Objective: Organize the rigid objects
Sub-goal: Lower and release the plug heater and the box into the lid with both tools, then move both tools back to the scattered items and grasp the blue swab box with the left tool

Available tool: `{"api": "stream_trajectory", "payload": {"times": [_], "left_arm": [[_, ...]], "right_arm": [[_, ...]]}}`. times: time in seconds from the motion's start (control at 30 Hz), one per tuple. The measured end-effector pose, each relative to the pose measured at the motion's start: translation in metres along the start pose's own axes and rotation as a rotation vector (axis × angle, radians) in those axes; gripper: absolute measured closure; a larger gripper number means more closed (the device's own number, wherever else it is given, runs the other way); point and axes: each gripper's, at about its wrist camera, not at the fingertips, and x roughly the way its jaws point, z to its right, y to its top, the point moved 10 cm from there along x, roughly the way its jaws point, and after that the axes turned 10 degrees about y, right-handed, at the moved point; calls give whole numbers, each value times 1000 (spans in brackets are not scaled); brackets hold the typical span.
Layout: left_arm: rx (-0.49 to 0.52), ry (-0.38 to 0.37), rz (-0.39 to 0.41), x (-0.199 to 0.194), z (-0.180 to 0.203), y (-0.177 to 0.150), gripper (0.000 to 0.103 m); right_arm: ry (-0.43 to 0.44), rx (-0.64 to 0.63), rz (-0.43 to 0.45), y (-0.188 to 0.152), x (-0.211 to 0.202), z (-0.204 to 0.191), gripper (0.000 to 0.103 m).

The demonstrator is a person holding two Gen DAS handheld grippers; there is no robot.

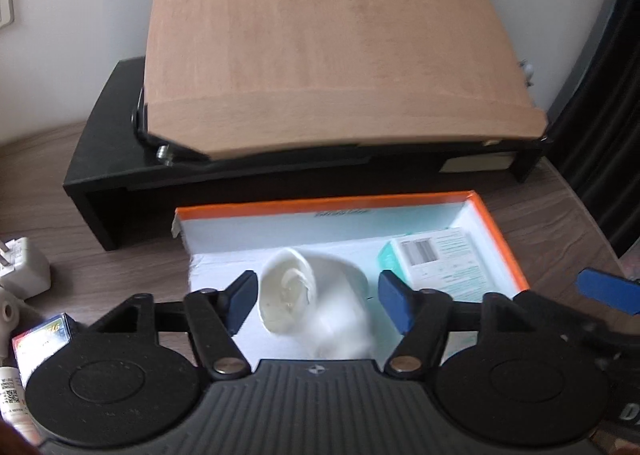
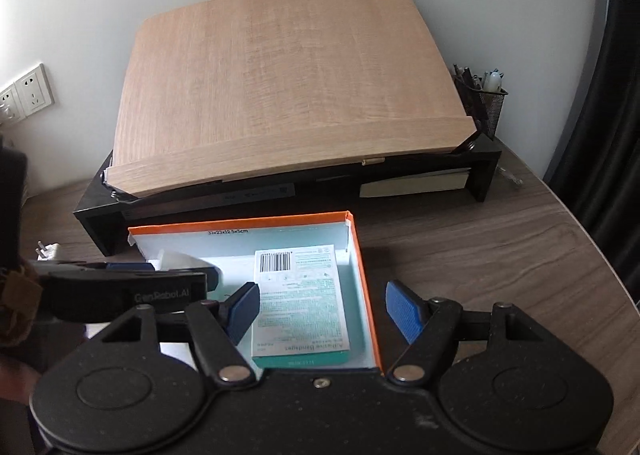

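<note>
An open box with an orange rim (image 1: 502, 243) (image 2: 365, 287) lies on the wooden desk. Inside it at the right lies a teal and white adhesive bandage box (image 1: 438, 263) (image 2: 300, 295). A blurred white roll-like object (image 1: 304, 295) (image 2: 180, 257) sits in the box's left half, between the fingers of my left gripper (image 1: 318, 305). The blue pads stand apart from it on both sides, so that gripper is open. My right gripper (image 2: 324, 313) hovers open over the bandage box without touching it. One of its blue fingertips (image 1: 608, 291) shows at the right edge of the left wrist view.
Behind the box a black riser (image 2: 486, 163) carries a tilted wooden board (image 2: 288, 87). A mesh pen holder (image 2: 490, 103) stands at its right end. A white plug adapter (image 1: 24, 267) and a small printed box (image 1: 44, 339) lie to the left. Wall sockets (image 2: 32, 93) are at far left.
</note>
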Motion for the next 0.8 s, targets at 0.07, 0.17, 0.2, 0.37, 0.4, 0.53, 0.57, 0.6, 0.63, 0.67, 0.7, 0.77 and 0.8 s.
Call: {"api": "stream_trajectory", "payload": {"times": [0.07, 0.17, 0.2, 0.37, 0.4, 0.53, 0.57, 0.6, 0.63, 0.67, 0.7, 0.77, 0.8], "left_arm": [[11, 3, 22, -11, 0, 1, 29], [1, 8, 33, -25, -6, 1, 26], [-6, 13, 30, -28, -8, 1, 24], [-41, 46, 10, -47, -26, -9, 19], [-47, 55, 12, -51, -31, -12, 18], [-75, 73, 25, -69, -42, -24, 13], [-80, 79, 27, -75, -46, -27, 13], [-83, 89, 32, -79, -50, -30, 13], [-87, 96, 36, -83, -52, -33, 13], [-93, 101, 40, -87, -56, -36, 13], [-102, 105, 43, -92, -59, -39, 12], [-121, 114, 46, -99, -66, -45, 11], [-129, 117, 48, -103, -70, -48, 10]], "right_arm": [[-9, -1, 9, -1, -5, -1, 19], [-3, 15, 19, -1, -11, -5, 19], [2, 17, 20, -1, -13, -7, 19], [26, 16, 29, -5, -24, -21, 17], [32, 16, 28, -7, -26, -25, 17], [59, 11, 20, -17, -35, -39, 16], [64, 9, 16, -19, -37, -43, 15], [68, 7, 12, -22, -39, -46, 15], [72, 6, 8, -25, -41, -50, 15], [78, 4, 7, -27, -44, -54, 15], [84, 3, 7, -29, -47, -57, 15], [97, -3, -2, -34, -50, -66, 15], [104, -10, -8, -38, -52, -70, 15]]}}
